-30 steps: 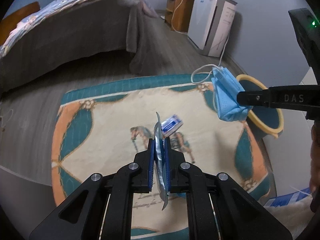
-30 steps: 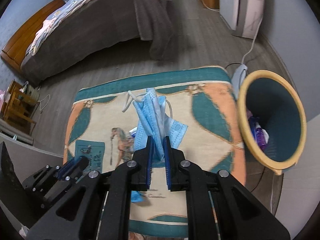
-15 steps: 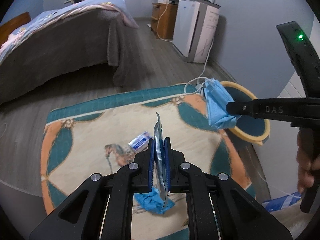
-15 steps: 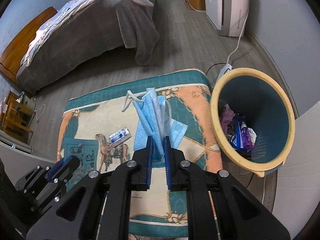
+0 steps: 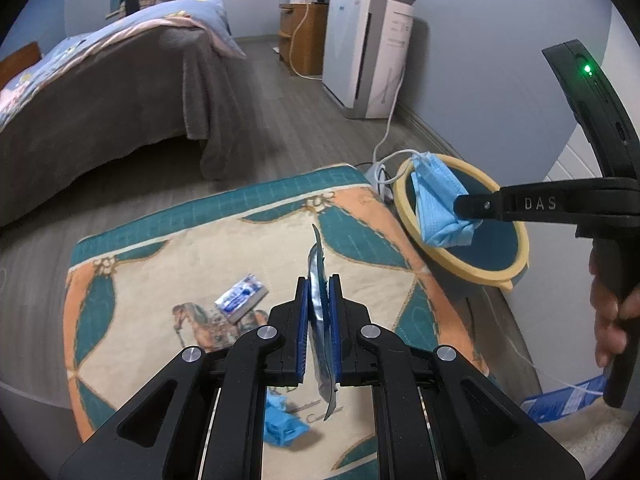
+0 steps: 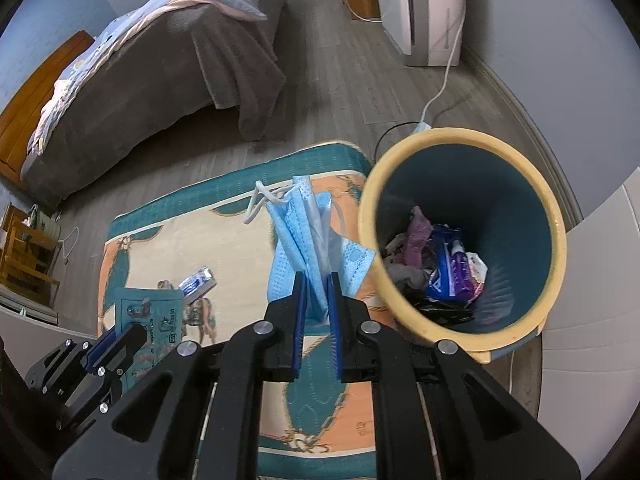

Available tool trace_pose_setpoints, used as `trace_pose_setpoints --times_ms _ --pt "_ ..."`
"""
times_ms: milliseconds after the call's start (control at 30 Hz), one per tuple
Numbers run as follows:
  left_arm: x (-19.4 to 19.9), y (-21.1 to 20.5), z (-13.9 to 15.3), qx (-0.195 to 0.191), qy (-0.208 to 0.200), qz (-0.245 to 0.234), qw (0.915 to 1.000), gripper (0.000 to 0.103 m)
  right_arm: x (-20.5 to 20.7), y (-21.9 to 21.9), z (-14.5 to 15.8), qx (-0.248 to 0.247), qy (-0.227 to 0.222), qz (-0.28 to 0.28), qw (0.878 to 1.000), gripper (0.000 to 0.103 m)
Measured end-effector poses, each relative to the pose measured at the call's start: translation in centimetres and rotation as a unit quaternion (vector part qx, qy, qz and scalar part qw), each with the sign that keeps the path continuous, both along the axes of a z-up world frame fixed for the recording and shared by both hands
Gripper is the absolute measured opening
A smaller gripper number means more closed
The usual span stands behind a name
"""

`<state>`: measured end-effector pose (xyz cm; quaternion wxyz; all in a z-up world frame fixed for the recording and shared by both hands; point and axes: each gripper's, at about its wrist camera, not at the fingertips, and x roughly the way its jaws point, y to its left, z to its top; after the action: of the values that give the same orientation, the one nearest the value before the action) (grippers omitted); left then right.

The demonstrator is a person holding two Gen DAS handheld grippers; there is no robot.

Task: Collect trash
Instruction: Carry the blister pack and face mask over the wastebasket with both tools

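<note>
My left gripper (image 5: 319,280) is shut on a thin silvery foil wrapper (image 5: 318,268) held edge-on above the rug. My right gripper (image 6: 318,278) is shut on a blue face mask (image 6: 310,236) with white ear loops, held just left of the yellow-rimmed teal trash bin (image 6: 554,216). In the left wrist view the mask (image 5: 438,210) hangs over the bin's rim (image 5: 404,216). The bin holds several pieces of trash (image 6: 448,260). A small blue-and-white packet (image 5: 241,298) and a crumpled blue scrap (image 5: 282,426) lie on the rug.
The patterned teal and orange rug (image 5: 160,280) lies on grey wood floor. A bed with a brown blanket (image 5: 100,92) stands at the left. A white air purifier (image 5: 366,48) and its cable (image 6: 438,92) are behind the bin. A wooden cabinet (image 5: 298,36) stands by the far wall.
Both grippers have moved right toward the bin with their loads. The mask now hangs over the bin's rim, and the bin's inside fills more of the right wrist view.
</note>
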<state>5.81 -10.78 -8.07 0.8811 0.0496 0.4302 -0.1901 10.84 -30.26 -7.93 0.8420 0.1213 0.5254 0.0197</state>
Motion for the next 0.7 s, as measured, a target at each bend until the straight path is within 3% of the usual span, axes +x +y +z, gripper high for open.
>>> trace_pose_setpoints --times_ms 367,700 --pt "0.0 -3.6 -0.4 0.01 -0.004 -0.025 0.9996 0.01 -0.1 -5.5 0.5 -0.023 -0.019 -0.036 0.999 0.01" --pt "0.1 -8.8 0.3 -0.002 -0.012 -0.066 0.9977 0.01 -0.7 -12.6 1.1 0.0 -0.041 -0.086 0.996 0.01"
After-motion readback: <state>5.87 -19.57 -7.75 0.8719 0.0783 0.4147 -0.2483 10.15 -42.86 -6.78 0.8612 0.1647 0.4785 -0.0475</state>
